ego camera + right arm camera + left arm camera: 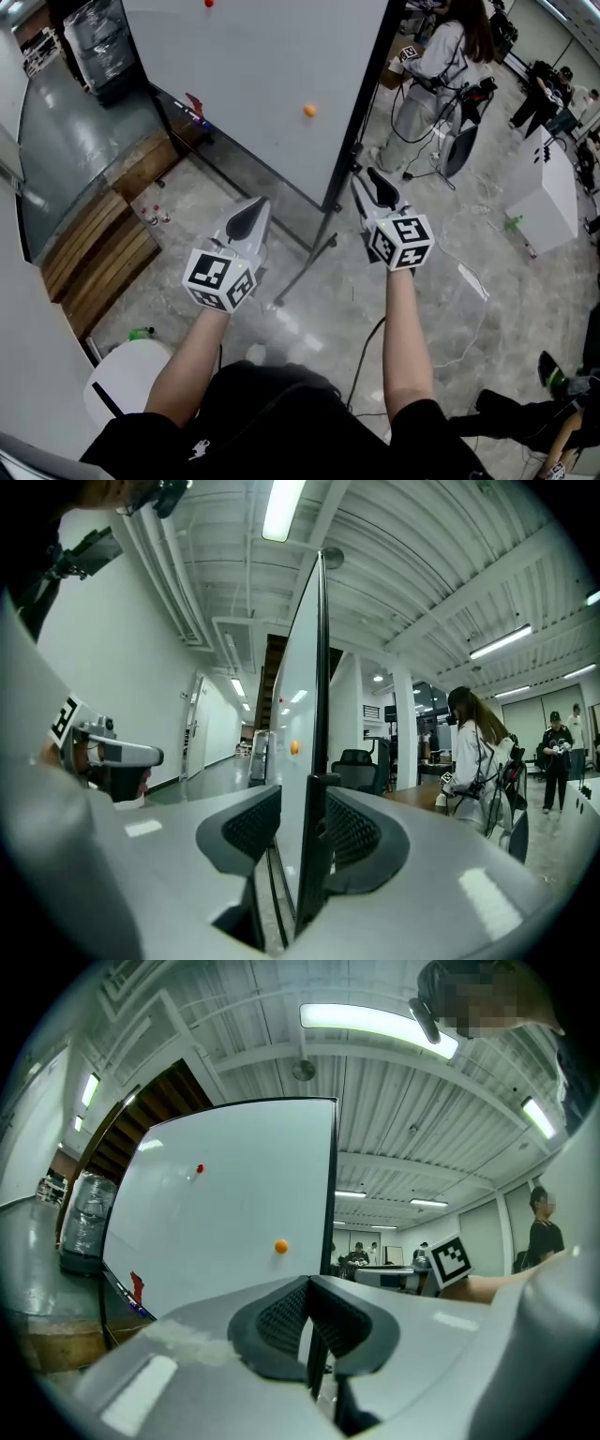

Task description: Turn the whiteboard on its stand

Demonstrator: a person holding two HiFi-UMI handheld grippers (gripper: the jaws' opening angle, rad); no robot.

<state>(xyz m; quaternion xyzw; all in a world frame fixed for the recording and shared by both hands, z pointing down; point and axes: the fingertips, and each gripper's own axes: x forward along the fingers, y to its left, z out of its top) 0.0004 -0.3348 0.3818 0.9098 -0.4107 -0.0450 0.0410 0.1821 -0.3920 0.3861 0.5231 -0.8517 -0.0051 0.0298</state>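
The big whiteboard (253, 75) stands on a black wheeled stand (305, 267) and carries an orange magnet (309, 111) and a red one (208, 3). My right gripper (368, 183) is at the board's black side frame (354, 122). In the right gripper view that frame (319, 667) runs between the jaws of the right gripper (302, 803). The jaws stand apart, with white board showing beside the left pad, so the gripper is open. My left gripper (251, 217) hangs shut and empty below the board's face. From it I see the whiteboard (225, 1213) ahead of the left gripper (307, 1288).
A marker tray with a red eraser (195, 105) runs along the board's lower edge. Wooden steps (103, 244) lie to the left, a white bin (127, 380) near my feet. A person in white (431, 66) stands behind the board, and a white cabinet (544, 192) is at the right.
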